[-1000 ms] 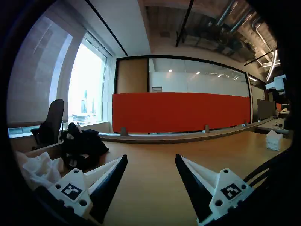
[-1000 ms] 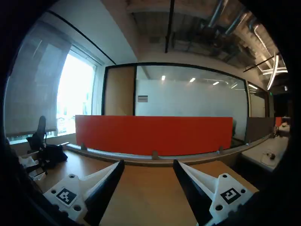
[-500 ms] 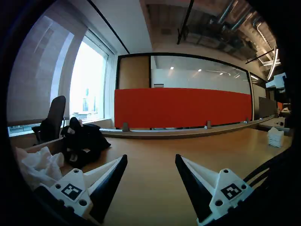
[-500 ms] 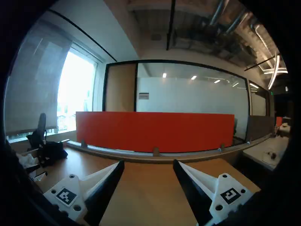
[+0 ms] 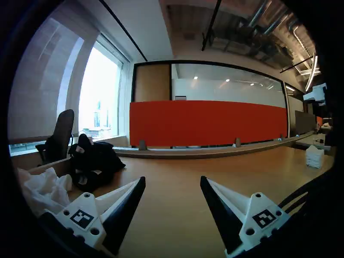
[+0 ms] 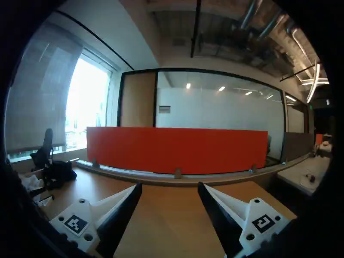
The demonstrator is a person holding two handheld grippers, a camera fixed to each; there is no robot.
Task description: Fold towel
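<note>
Left gripper and right gripper unchanged, jaws apart over desk

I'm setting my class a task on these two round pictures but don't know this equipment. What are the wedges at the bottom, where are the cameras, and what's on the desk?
A person holds a two-finger claw in each hand; a wide-angle camera rides on each, looking along its fingers. The wedges are those fingers. The left gripper view shows the left claw, the right gripper view the right claw; both are open and hold nothing. Below is a wooden desk. At its left lie a crumpled white cloth, probably the towel, and a black heap; a small white stack sits far right. An orange partition runs behind.
</note>
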